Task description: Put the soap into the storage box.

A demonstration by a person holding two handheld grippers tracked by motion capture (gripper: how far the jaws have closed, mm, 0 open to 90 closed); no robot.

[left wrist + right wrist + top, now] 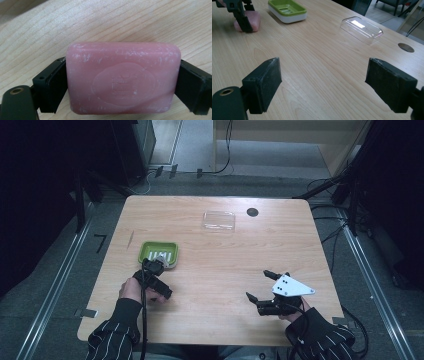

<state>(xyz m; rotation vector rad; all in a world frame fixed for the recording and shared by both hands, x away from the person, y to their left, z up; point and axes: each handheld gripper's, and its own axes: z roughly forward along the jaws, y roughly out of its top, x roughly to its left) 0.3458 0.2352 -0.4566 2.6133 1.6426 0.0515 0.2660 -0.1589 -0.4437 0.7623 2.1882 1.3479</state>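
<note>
Soap point(123, 78), one pink bar, lies on the table point(220, 265) just beside one green dish point(158, 254), clamped by the left gripper point(122, 85). Right gripper point(323, 83) gapes, holding nothing. One clear lid point(361, 29) sits well apart. The soap's stamp is unreadable.

Wood table point(220, 270) w/ pink soap point(122, 77), green dish point(158, 254), clear lid point(218, 219).

Soap point(123, 77) stamp too blurred to read, hand-held gripper point(159, 292) hiding soap
</note>
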